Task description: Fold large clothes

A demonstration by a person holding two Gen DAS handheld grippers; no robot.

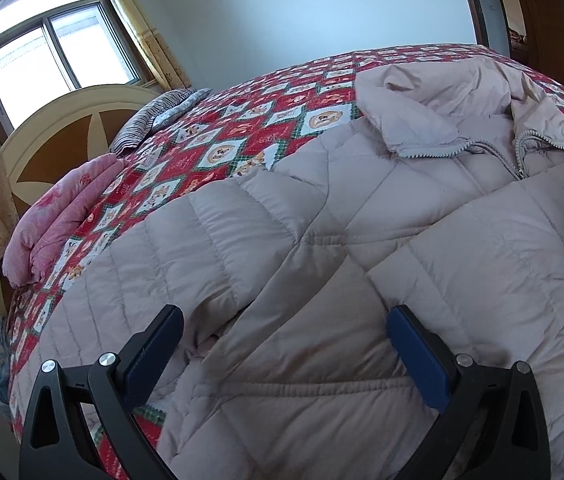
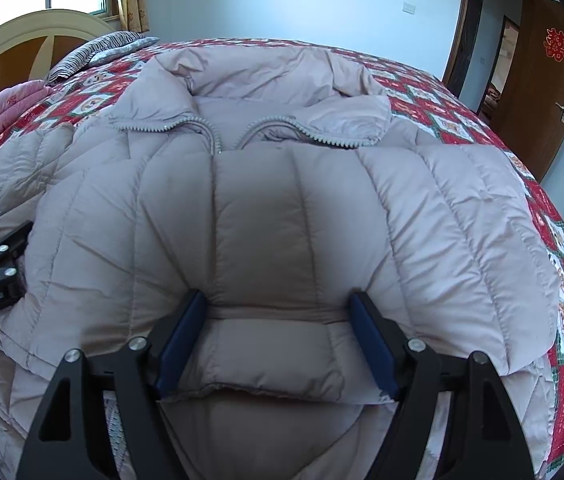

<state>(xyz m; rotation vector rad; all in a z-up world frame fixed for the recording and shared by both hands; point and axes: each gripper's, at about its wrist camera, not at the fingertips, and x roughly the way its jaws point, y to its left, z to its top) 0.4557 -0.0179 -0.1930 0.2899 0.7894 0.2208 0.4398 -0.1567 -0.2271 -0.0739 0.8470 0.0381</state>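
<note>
**Inspector:** Where does the garment lie?

**Onlooker:** The puffer jacket (image 2: 282,208) lies front-up on the bed (image 2: 561,240), spread over the red patterned bedspread (image 1: 210,132). Its collar (image 2: 266,80) points toward the far edge and the zip (image 2: 202,128) is open at the neck. One sleeve (image 2: 266,240) is already laid lengthwise down the middle of the chest, cuff end nearest me.

**Inspector:** State of the right hand-held gripper (image 2: 278,344)?

**Onlooker:** Its two blue pads (image 2: 180,344) stand either side of the sleeve's cuff end. The padding fills the gap and seems to touch both pads, but I cannot tell whether it is pinched or merely straddled.

**Inspector:** And the left hand-held gripper (image 1: 282,356)?

**Onlooker:** Spread wide, holding nothing. It hovers over the jacket's lower left part, near the other sleeve (image 1: 154,248), which lies out to the side on the bedspread.

**Inspector:** Which step, in your judgement?

**Onlooker:** Sleeve folding, about half done: one sleeve in, one out.

**Inspector:** What does the next move call for?

**Onlooker:** Likely the left one must close on the outlying sleeve near its cuff and carry it across the chest over the first. The filling is bulky and springy, so a firm pinch and a pressing down afterwards would be wise. Folded bedding (image 1: 62,216) by the headboard (image 1: 42,148) sits well apart and should not interfere.
</note>
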